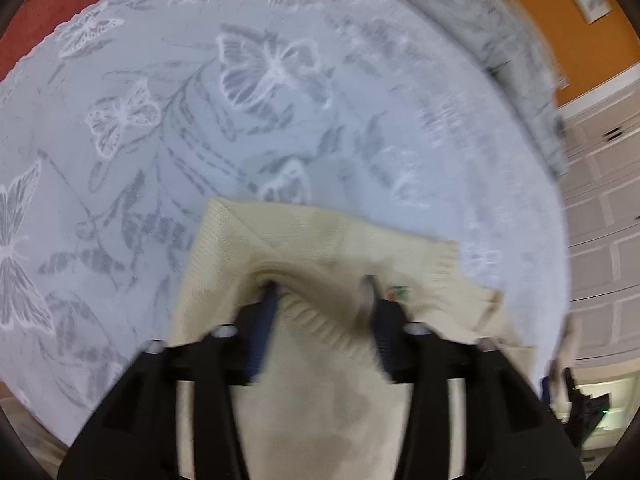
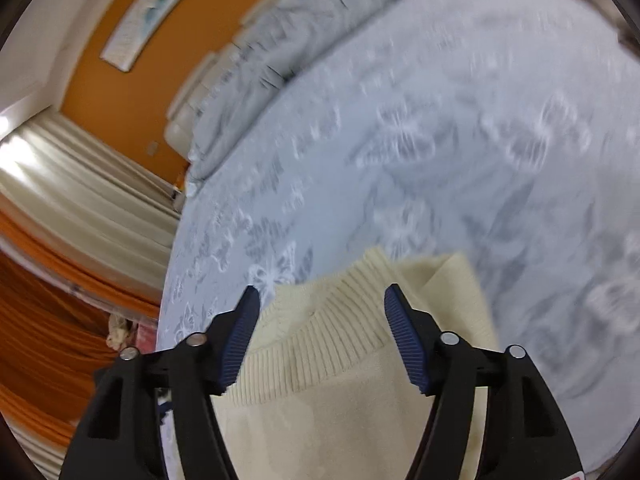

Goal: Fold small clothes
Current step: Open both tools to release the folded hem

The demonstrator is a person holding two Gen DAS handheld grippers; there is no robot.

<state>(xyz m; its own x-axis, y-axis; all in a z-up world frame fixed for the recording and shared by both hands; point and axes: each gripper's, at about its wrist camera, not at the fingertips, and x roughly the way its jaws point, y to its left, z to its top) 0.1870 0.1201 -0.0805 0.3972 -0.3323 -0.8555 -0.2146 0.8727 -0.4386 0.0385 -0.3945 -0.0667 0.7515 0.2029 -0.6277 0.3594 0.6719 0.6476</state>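
A small cream knit sweater [image 1: 320, 248] lies on a pale blue butterfly-print bedspread [image 1: 168, 128]. My left gripper [image 1: 322, 284] is open, its blue-padded fingers [image 1: 264, 328] pressed into the knit on either side of a raised fold near a small coloured emblem. In the right wrist view the sweater [image 2: 328, 408] shows its ribbed band. My right gripper [image 2: 322, 296] is open just above that band, with the knit between its fingers [image 2: 404, 340] but apart from them. Both views are motion-blurred.
A rumpled grey duvet [image 2: 280, 52] and pillows lie at the head of the bed. An orange wall [image 2: 120, 92] with a framed picture stands behind. White curtains [image 2: 80, 184] hang to the left. White cabinet doors [image 1: 600, 208] are to the right of the bed.
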